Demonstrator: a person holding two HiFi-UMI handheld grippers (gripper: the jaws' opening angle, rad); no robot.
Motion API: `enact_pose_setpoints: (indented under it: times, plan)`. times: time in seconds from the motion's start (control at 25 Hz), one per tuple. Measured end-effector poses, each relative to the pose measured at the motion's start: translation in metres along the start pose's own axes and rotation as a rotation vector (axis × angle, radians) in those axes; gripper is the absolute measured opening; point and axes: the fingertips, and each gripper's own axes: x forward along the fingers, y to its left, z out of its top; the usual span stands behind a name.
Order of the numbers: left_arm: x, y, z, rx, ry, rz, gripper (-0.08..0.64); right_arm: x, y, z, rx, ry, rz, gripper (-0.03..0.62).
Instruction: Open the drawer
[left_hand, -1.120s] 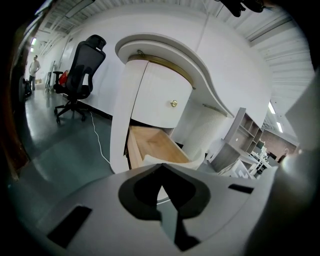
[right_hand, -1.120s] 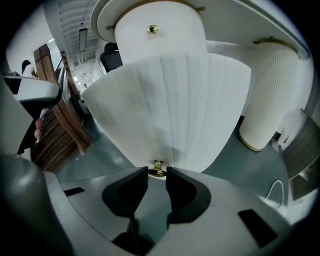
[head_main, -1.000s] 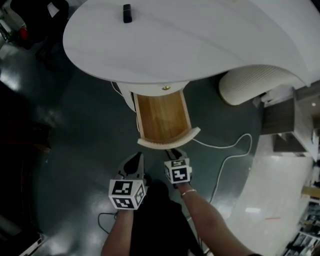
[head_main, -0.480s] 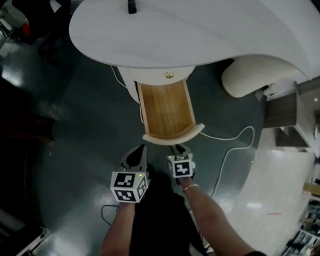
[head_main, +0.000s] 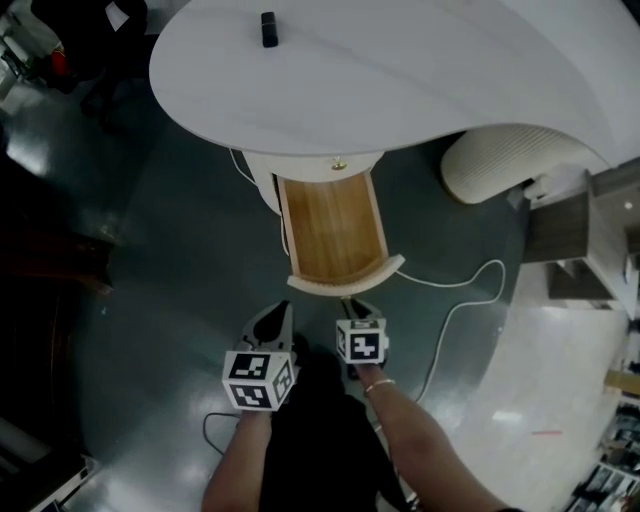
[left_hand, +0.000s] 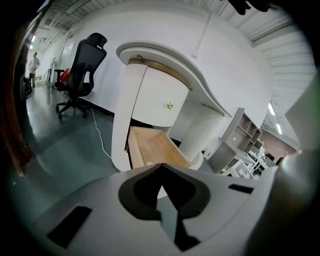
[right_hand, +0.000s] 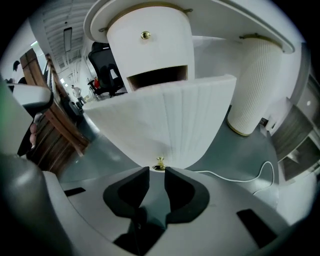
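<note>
The wooden drawer (head_main: 333, 235) stands pulled out from the white pedestal under the table top, and its curved white front (head_main: 345, 283) faces me. In the right gripper view that ribbed front (right_hand: 170, 120) fills the middle, with a small brass knob (right_hand: 159, 163) at its lower edge. My right gripper (right_hand: 157, 172) sits just short of the knob. Its jaws are closing, with a narrow gap and nothing between them. It shows in the head view as the right gripper (head_main: 358, 305). My left gripper (head_main: 283, 308) hangs beside it, its tips together and empty, the left gripper (left_hand: 161, 166) facing the drawer (left_hand: 150, 150).
The white table top (head_main: 400, 60) overhangs the drawer and carries a small black object (head_main: 268, 28). A second brass knob (right_hand: 145, 35) sits on the panel above. A ribbed white column (head_main: 500, 160) and a white cable (head_main: 460, 300) lie right; an office chair (left_hand: 82, 65) stands far left.
The right gripper has eased back slightly from the drawer front and rolled a little. The left gripper has stayed where it was. The head view has shifted slightly.
</note>
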Motion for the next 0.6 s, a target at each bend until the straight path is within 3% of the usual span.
enact_pose_setpoints:
  times: [0.24, 0.6]
  plan:
    - [-0.017, -0.012, 0.022, -0.002, 0.005, 0.007, 0.002, -0.044, -0.004, 0.004, -0.027, -0.029, -0.038, 0.085]
    - [-0.046, -0.044, 0.057, 0.009, 0.008, 0.002, 0.002, -0.13, 0.006, 0.035, 0.047, -0.124, 0.023, 0.032]
